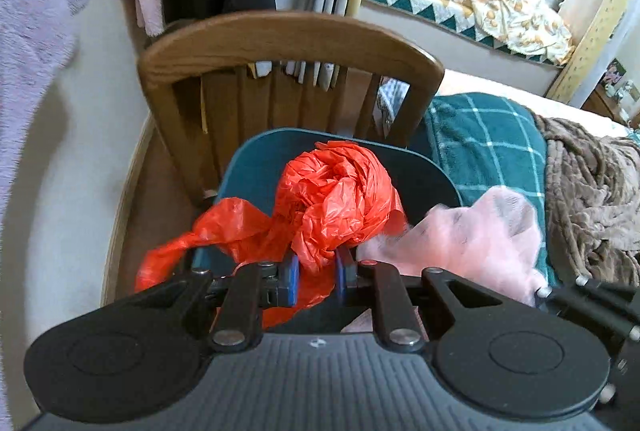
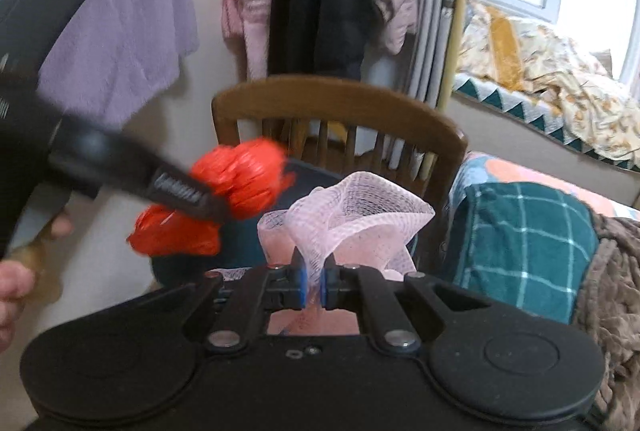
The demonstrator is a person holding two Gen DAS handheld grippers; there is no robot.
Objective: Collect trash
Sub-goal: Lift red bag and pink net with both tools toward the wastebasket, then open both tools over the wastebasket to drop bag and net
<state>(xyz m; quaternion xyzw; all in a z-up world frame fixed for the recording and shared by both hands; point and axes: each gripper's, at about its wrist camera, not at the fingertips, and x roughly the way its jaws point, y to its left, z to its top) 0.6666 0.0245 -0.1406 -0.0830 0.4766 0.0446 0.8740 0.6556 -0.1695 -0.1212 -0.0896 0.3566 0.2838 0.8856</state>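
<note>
Red plastic bag: crumpled, feather-light, slippery film; pinched at its twisted neck by the closed left gripper, held above the teal seat.
Pink mesh net: soft, springy, snags easily; clamped in the closed right gripper, just beside the bag.
Writing: none readable.
</note>
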